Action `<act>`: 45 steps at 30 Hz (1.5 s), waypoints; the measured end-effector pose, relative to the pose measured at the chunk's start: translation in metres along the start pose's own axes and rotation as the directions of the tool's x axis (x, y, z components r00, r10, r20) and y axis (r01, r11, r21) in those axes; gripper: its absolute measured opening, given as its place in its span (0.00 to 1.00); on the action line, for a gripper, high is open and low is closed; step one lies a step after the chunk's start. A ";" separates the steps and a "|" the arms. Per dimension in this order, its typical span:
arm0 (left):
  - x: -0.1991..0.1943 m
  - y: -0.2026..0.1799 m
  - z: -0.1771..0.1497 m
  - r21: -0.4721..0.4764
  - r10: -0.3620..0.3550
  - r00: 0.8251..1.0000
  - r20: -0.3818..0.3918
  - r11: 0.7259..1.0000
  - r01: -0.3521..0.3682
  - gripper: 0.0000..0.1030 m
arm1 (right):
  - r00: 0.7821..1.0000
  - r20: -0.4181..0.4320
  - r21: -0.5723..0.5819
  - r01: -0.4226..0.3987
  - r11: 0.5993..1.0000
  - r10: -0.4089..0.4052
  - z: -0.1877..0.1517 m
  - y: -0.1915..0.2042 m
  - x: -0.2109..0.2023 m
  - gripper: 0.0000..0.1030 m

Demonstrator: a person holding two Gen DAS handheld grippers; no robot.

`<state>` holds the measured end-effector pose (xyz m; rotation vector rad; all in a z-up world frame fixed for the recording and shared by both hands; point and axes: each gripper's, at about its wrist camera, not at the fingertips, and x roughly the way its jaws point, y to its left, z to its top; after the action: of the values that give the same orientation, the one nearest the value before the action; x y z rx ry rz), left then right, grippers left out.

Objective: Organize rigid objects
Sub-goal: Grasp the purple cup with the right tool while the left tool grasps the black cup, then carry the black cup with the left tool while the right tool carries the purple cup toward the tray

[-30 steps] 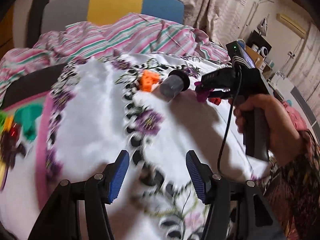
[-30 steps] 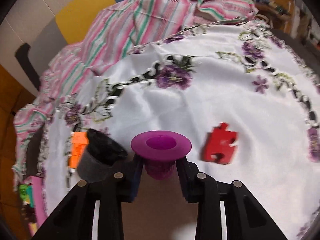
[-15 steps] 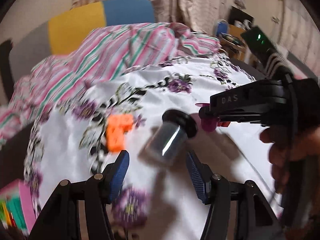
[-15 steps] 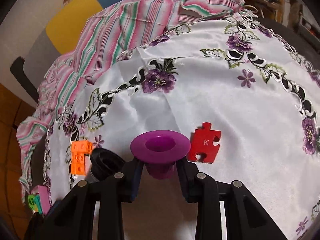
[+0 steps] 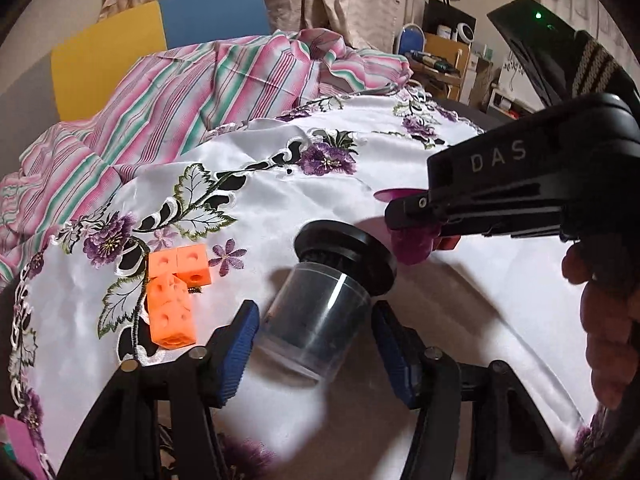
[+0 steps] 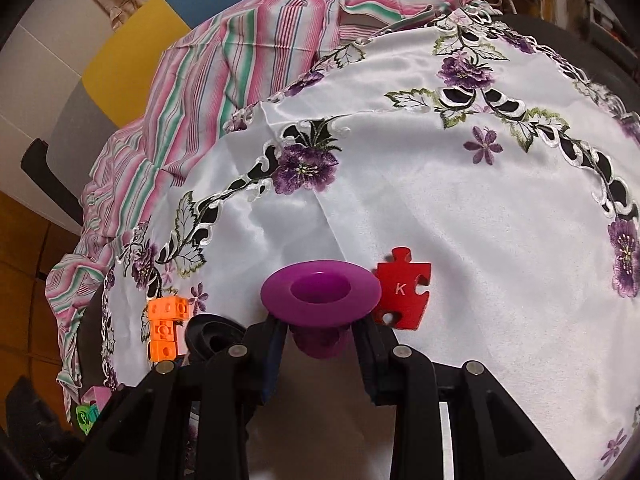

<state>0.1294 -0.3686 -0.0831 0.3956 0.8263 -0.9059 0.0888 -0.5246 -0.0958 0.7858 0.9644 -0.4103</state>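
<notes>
On the embroidered cloth, the toppled clear jar [image 5: 320,312] has just been straddled by the left gripper [image 5: 316,340], its jaws closing but not yet pressing, while the purple funnel [image 6: 320,294] is held clenched in the right gripper [image 6: 320,344].

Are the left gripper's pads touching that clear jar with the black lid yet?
Apart. Left wrist view shows white cloth between each pad and the jar; the jaws are closing.

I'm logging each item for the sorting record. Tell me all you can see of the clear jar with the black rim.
The jar has a smoky clear plastic-looking body and a wide black flanged rim, open mouth showing in the right wrist view. It lies tilted on the white embroidered cloth, between the closing left gripper's blue fingers, not yet pressed.
</notes>
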 end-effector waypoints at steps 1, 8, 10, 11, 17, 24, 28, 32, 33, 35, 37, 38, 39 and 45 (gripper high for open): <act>-0.001 0.000 -0.001 -0.009 -0.005 1.000 0.002 1.000 0.005 0.56 | 1.000 -0.001 -0.003 0.001 1.000 -0.001 0.000 0.001 0.001 0.32; -0.022 0.008 -0.010 -0.101 -0.012 1.000 0.002 0.995 0.012 0.55 | 1.000 -0.003 -0.008 0.002 1.000 -0.002 -0.001 0.001 0.002 0.32; -0.034 0.011 -0.017 -0.130 -0.012 1.000 0.009 0.991 0.013 0.55 | 1.000 -0.001 -0.014 -0.004 1.000 0.004 -0.002 0.003 0.002 0.32; -0.037 0.012 -0.019 -0.138 -0.015 1.000 0.009 0.990 0.016 0.55 | 1.000 -0.002 -0.020 -0.008 1.000 0.008 -0.002 0.004 0.002 0.32; -0.061 0.024 -0.044 -0.243 -0.010 1.000 -0.002 0.970 0.009 0.55 | 1.000 -0.011 -0.059 -0.020 0.998 0.020 -0.007 0.013 0.005 0.32; -0.103 0.036 -0.066 -0.316 0.029 1.000 0.010 0.948 -0.025 0.42 | 1.000 -0.002 -0.108 -0.020 0.994 0.020 -0.011 0.023 0.004 0.32; -0.109 0.039 -0.081 -0.326 0.046 0.999 -0.025 0.944 -0.052 0.42 | 1.000 -0.004 -0.150 -0.009 0.989 0.008 -0.015 0.030 0.006 0.32; -0.110 0.042 -0.086 -0.351 0.031 0.999 -0.022 0.935 -0.037 0.42 | 1.000 -0.007 -0.178 0.008 0.984 -0.009 -0.019 0.034 0.008 0.32; -0.111 0.041 -0.087 -0.344 0.035 0.999 -0.021 0.938 -0.040 0.42 | 1.000 -0.007 -0.181 0.010 0.983 -0.012 -0.020 0.034 0.008 0.32; -0.117 0.037 -0.087 -0.332 0.049 0.999 -0.016 0.942 -0.052 0.42 | 1.000 -0.005 -0.182 0.010 0.983 -0.011 -0.020 0.033 0.007 0.32; -0.122 0.038 -0.089 -0.356 0.038 0.999 0.001 0.934 -0.035 0.42 | 1.000 0.002 -0.181 0.002 0.984 -0.002 -0.019 0.033 0.006 0.32; -0.125 0.039 -0.091 -0.367 0.033 0.999 0.008 0.930 -0.028 0.42 | 1.000 0.006 -0.183 -0.002 0.983 0.003 -0.019 0.034 0.005 0.32; -0.127 0.039 -0.093 -0.375 0.032 0.999 0.011 0.927 -0.026 0.42 | 1.000 0.009 -0.187 -0.008 0.982 0.010 -0.019 0.035 0.004 0.32; -0.140 0.041 -0.110 -0.416 0.028 1.000 0.013 0.909 -0.020 0.42 | 1.000 0.000 -0.218 -0.014 0.976 0.014 -0.024 0.042 0.005 0.32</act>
<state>0.0638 -0.2026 -0.0463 0.0225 0.9684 -0.6839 0.1048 -0.4788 -0.0906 0.5922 0.9837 -0.2864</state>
